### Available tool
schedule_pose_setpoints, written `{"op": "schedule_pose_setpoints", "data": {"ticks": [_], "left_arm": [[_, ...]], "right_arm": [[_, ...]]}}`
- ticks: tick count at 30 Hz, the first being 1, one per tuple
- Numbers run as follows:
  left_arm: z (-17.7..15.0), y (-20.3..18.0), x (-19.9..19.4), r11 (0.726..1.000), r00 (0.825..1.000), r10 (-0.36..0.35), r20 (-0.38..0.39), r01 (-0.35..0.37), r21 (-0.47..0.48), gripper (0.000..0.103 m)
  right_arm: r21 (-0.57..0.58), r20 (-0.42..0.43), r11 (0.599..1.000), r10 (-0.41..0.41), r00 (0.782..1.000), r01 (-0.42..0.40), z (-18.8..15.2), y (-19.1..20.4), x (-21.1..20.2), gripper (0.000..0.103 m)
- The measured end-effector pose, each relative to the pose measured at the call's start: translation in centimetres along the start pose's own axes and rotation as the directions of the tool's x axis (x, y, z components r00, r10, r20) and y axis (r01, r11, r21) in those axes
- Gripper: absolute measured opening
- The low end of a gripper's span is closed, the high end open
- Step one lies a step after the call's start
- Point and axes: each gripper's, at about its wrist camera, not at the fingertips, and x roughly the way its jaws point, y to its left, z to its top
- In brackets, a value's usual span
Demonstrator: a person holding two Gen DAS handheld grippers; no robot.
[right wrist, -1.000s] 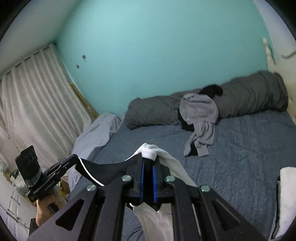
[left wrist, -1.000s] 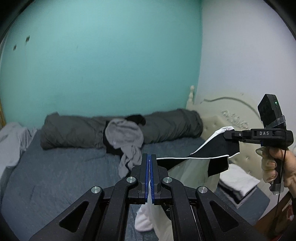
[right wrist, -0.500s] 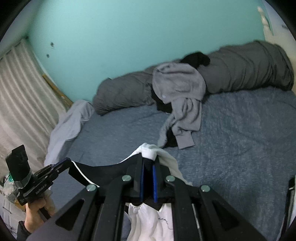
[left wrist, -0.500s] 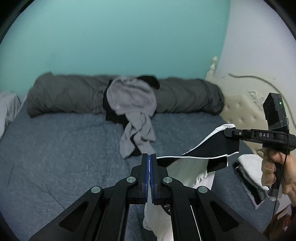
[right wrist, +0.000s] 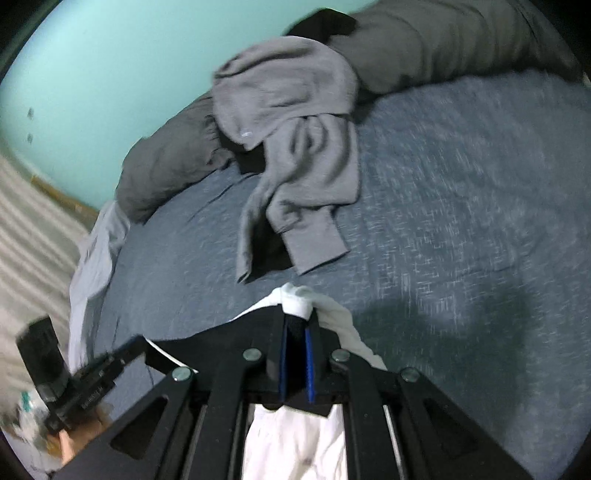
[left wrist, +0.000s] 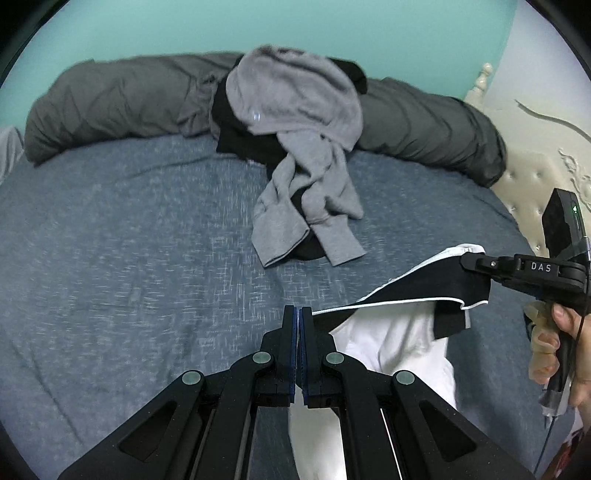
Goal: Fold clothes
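Black-and-white garment (left wrist: pixel 402 325), grey sweatshirt (left wrist: pixel 299 110), heathered blue bedsheet (left wrist: pixel 129 240), teal wall (left wrist: pixel 295 26)

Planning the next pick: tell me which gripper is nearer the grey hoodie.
Hard to call: left gripper and right gripper both hold the black-and-white garment just short of the grey hoodie cuffs.

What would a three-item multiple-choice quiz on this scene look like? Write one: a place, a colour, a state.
1. The grey sweatshirt lies:
A. on the floor
B. draped over the rolled duvet onto the bed
C. in a basket

2. The held garment is:
A. red
B. green
C. black and white

3. The left gripper is:
A. shut on the garment
B. wide open
C. out of view

B: it spills from the duvet onto the bed.
C: black band, white body.
A: fingers pinch the black edge, as the right gripper does.
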Motion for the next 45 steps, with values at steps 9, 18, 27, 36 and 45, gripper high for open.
{"op": "schedule_pose_setpoints", "data": {"ticks": [9, 18, 27, 36, 45], "left_arm": [[1.4, 0.7, 6.2, 0.995, 0.999, -0.038, -0.015, 0.036, -0.094, 0.003], [-2.1, 3.2, 4.8, 0.994, 0.999, -0.051, -0.007, 0.05, -0.098, 0.024], [-11.1, 6.5, 3.5, 0.992, 0.991, -0.086, -0.104, 0.075, -0.104, 0.024], [-17.6, 6.0, 1.6, 0.983, 0.977, -0.161, -0.137, 0.147, -0.106, 0.024], [-19.8, 4.7, 0.5, 0.976, 0.968, -0.204, -0.144, 0.189, -0.112, 0.024]], "right_arm": [[0.017, 0.077, 1.0, -0.01, 0.997, 0.009, 1.6, -3.6, 2.7, 0.054], [-0.037, 0.071, 0.999, -0.019, 0.997, 0.022, -2.6, -6.8, 2.5, 0.054], [-0.01, -0.005, 0.999, 0.035, 0.999, -0.035, -11.1, -8.7, 0.3, 0.054], [0.026, -0.051, 0.997, 0.079, 0.996, -0.078, -18.8, -10.0, -2.4, 0.054], [0.068, -0.086, 0.99, 0.132, 0.988, -0.126, -21.7, -10.3, -2.5, 0.045]]}}
